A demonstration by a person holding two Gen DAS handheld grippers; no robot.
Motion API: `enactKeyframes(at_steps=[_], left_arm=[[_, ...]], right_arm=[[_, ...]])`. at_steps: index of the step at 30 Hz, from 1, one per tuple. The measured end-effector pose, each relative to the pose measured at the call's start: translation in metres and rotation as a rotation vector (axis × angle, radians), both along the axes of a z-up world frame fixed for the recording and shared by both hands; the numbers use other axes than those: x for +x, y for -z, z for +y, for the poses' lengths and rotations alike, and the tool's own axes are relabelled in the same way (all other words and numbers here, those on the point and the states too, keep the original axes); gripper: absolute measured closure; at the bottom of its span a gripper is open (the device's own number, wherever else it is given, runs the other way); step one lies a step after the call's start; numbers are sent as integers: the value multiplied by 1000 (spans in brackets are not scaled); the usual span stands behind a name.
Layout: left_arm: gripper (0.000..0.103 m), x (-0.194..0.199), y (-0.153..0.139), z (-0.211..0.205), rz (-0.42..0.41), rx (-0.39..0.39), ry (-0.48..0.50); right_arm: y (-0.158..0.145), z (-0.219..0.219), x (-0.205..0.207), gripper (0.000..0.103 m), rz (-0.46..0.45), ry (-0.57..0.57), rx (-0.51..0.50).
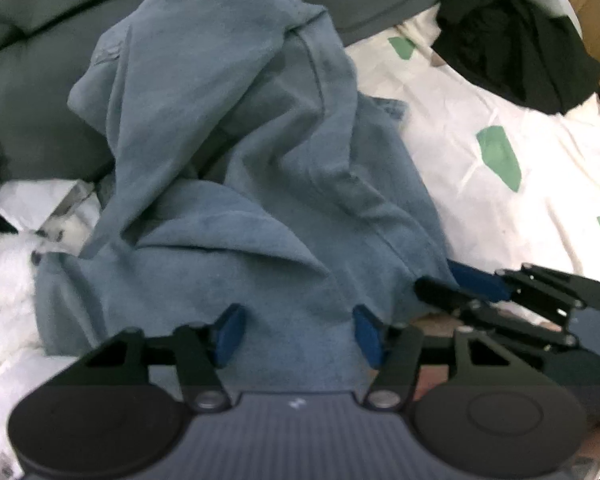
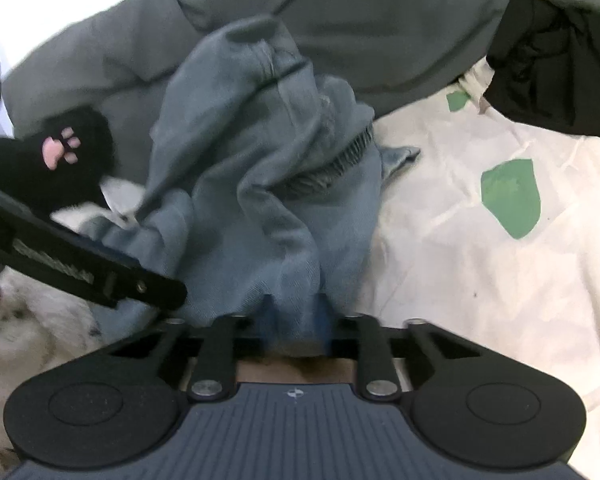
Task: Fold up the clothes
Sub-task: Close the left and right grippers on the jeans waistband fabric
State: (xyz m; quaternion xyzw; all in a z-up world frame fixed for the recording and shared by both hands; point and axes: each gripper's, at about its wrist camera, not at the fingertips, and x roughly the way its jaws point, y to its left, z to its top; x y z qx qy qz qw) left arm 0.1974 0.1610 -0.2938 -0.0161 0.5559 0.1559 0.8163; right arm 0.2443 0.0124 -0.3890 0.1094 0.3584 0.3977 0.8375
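Ahead of both my grippers, the blue garment (image 1: 236,152) lies crumpled on the patterned sheet (image 1: 500,200): soft, limp, light. My right gripper (image 2: 294,312) is clenched on its near hem; my left gripper (image 1: 296,332) straddles the hem, unclamped, where I'd grasp.

A crumpled blue-grey cotton garment (image 1: 236,168) is heaped on a white bedsheet with green patches (image 1: 500,184). The left gripper (image 1: 298,334) is held parted over its near edge, which is clamped by the right gripper (image 1: 440,284).
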Motion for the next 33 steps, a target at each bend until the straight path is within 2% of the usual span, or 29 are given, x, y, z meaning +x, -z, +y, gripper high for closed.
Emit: enactKeyframes(at_steps=[2, 4, 8, 10, 12, 13, 14, 15, 21, 22, 23, 33], left_arm=[[52, -1, 4, 0, 13, 17, 5], [55, 0, 6, -1, 30, 23, 13], [52, 4, 8, -1, 61, 33, 38], [52, 6, 10, 0, 76, 33, 45], [53, 7, 13, 1, 80, 34, 53], [62, 6, 13, 2, 78, 26, 57], [84, 6, 13, 3, 73, 11, 58], [90, 5, 12, 3, 69, 5, 65], [91, 1, -8, -4, 21, 18, 143], [100, -1, -14, -4, 10, 18, 158], [101, -2, -19, -5, 4, 15, 173], [101, -34, -74, -2, -40, -19, 218]], right_arm=[[-2, 3, -1, 92, 5, -16, 2], [-1, 13, -2, 87, 0, -34, -44], [8, 23, -3, 65, 14, -36, -115], [11, 25, -4, 63, 24, -48, -115], [11, 24, -5, 68, 30, -45, -107], [11, 23, -6, 75, 34, -44, -105], [11, 22, -7, 92, 36, -43, -107], [10, 19, -8, 95, 27, -40, -107], [-5, -2, -20, 99, 2, 1, -65], [-9, -5, -22, 99, -2, 7, -55], [-14, -8, -25, 99, -9, 11, -44], [-61, -22, -64, 100, -84, -1, 37]])
